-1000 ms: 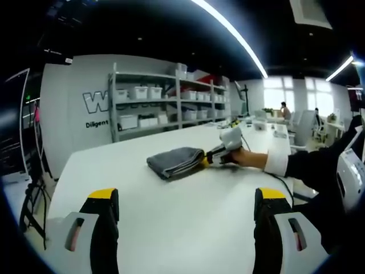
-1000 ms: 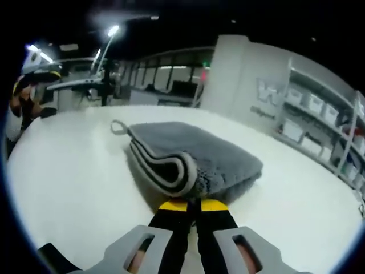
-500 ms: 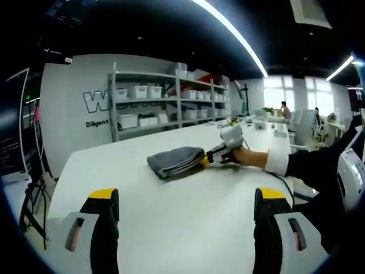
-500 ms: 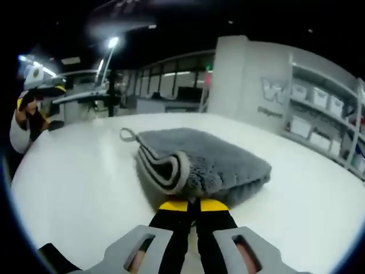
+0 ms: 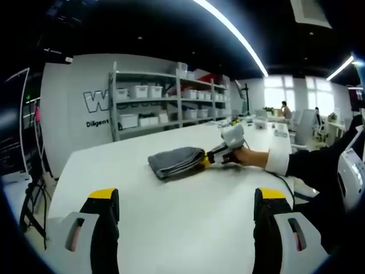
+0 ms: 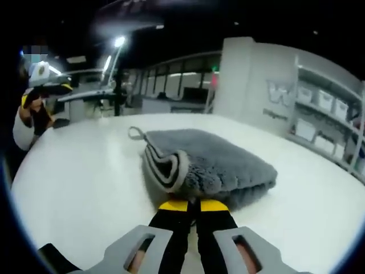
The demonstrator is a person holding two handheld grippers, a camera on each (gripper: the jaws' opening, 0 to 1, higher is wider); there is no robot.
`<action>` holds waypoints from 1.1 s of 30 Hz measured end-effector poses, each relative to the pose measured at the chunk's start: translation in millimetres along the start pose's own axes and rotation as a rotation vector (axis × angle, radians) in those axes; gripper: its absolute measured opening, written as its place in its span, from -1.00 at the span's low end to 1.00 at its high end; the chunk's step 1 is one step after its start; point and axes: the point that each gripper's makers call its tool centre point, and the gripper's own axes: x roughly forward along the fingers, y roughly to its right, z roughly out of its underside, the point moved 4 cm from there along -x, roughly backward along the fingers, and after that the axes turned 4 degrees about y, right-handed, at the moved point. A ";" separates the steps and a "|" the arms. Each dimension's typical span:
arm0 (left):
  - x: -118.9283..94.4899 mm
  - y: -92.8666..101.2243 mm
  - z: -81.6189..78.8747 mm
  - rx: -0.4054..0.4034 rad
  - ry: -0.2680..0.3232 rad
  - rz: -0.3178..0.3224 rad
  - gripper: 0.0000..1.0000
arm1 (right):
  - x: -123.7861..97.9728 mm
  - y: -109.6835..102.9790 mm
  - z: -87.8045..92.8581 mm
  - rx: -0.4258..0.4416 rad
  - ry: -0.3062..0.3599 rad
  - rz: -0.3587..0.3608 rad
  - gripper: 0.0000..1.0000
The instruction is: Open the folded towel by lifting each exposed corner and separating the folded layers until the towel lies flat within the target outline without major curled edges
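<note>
R gripper (image 6: 192, 204): jaws pressed together, yellow tips right at near edge of grey towel (image 6: 211, 165); looks pinched on towel edge/corner but the actual bit of cloth between tips is hidden under the fold, so grip on fabric can't be confirmed. In L gripper view same R gripper (image 5: 210, 159) comes in from right, tips touching towel's right end, held by a hand (image 5: 242, 155) w/ dark sleeve + white cuff

L gripper (image 5: 185, 197): jaws wide apart, nothing between them, hanging over bare table near its front edge, well apart from towel

Towel (image 5: 174, 160): still folded, thick multi-layer stack, lying on white table (image 5: 171, 217) about mid-table. In R gripper view the near left corner curls up showing lighter striped layer edges; small hanging loop (image 6: 135, 134) sticks out at far left corner. Top surface fluffy, flat-ish

Other hand w/ L gripper (image 6: 40, 91) seen at far left of R gripper view, beyond table edge

Bkgd: shelving unit (image 5: 165, 100) w/ white bins against grey wall w/ lettering, ceiling light strips, windows far right, a person seated far back
</note>
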 end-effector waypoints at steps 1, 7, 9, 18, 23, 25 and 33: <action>-0.7 -1.1 0.0 0.001 0.000 0.000 0.94 | 0.5 -2.2 -0.7 -0.005 -0.002 0.000 -1.00; -4.5 -3.8 -0.4 0.009 0.004 0.006 0.92 | 3.0 -14.0 -4.5 -0.027 -0.012 0.006 -1.00; -5.8 -5.2 0.1 0.010 0.001 0.005 0.92 | 3.9 -17.3 -5.6 -0.031 -0.015 0.006 -1.00; -6.9 -6.1 -0.6 0.017 0.001 0.015 0.90 | 4.4 -29.5 -10.3 -0.070 -0.034 0.007 -1.00; -6.3 -8.1 0.0 0.017 -0.006 0.015 0.90 | 3.6 -31.0 -11.0 -0.071 -0.036 0.007 -1.00; -6.3 -8.9 -0.5 0.014 -0.006 0.016 0.90 | 3.1 -31.9 -11.3 -0.062 -0.035 0.005 -1.00; -4.9 -6.1 -1.5 0.015 -0.005 0.018 0.90 | 0.8 -38.2 -12.8 -0.060 -0.042 0.001 -1.00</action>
